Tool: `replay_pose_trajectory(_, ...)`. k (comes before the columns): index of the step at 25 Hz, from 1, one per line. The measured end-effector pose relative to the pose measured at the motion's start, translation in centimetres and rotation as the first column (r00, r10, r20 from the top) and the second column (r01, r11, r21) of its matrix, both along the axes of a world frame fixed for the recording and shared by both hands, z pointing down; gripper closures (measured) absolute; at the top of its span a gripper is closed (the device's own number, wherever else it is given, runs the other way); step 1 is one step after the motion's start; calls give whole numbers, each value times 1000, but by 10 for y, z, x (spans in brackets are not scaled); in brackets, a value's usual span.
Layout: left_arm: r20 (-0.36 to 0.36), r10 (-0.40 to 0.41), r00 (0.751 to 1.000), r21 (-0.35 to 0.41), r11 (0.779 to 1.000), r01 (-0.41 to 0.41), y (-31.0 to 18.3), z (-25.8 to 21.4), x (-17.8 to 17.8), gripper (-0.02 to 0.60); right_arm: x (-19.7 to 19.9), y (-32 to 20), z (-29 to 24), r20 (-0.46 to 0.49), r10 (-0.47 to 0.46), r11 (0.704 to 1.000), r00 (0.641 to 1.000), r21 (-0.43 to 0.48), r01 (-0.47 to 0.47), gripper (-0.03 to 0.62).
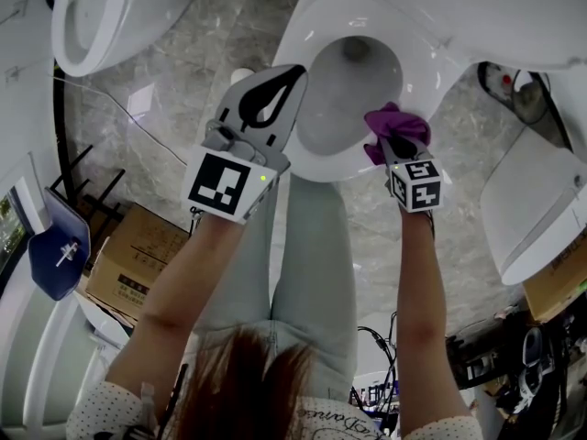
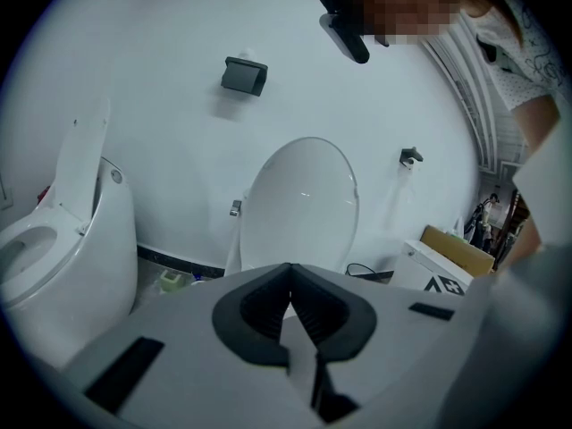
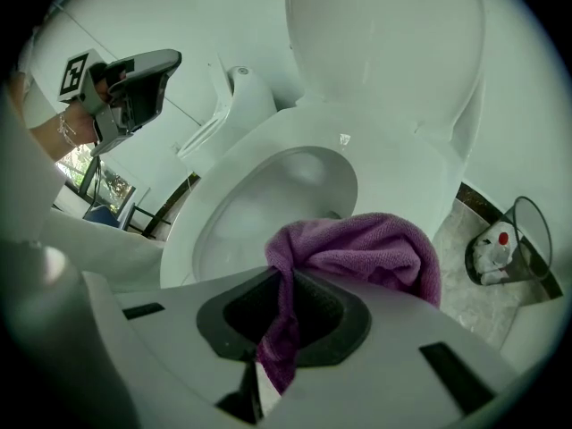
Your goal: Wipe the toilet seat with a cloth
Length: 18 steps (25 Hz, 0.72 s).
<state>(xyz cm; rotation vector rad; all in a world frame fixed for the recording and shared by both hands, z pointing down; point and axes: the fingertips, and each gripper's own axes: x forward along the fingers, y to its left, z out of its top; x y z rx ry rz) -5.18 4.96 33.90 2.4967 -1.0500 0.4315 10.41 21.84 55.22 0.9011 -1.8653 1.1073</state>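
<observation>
The white toilet seat (image 1: 424, 67) rings the open bowl (image 1: 353, 85) at the top centre of the head view. A purple cloth (image 1: 396, 128) lies bunched on the seat's front right rim, and my right gripper (image 1: 394, 147) is shut on it. In the right gripper view the cloth (image 3: 357, 248) drapes over the right gripper (image 3: 284, 280), above the seat (image 3: 393, 164). My left gripper (image 1: 295, 73) is held up over the seat's front left, shut and empty. The left gripper (image 2: 288, 280) points at the wall, not at the seat.
A second toilet (image 1: 101, 16) stands at the upper left, a third white one (image 1: 541, 218) at the right. A wire bin (image 1: 518, 94) sits beside the seat. A cardboard box (image 1: 138, 255) lies at the left, cables (image 1: 477, 356) at the lower right. The person's legs stand before the bowl.
</observation>
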Motion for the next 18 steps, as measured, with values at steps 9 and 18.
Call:
replay_pose_trajectory(9, -2, 6, 1000, -4, 1000, -6, 1, 2, 2, 578, -12, 13, 0, 27, -2, 999, 1000, -48, 4, 545)
replay_pose_trajectory(18, 2, 20, 1000, -2, 1000, -20, 2, 2, 3, 578, -28, 29, 1, 54, -5, 997, 999, -74, 9, 545)
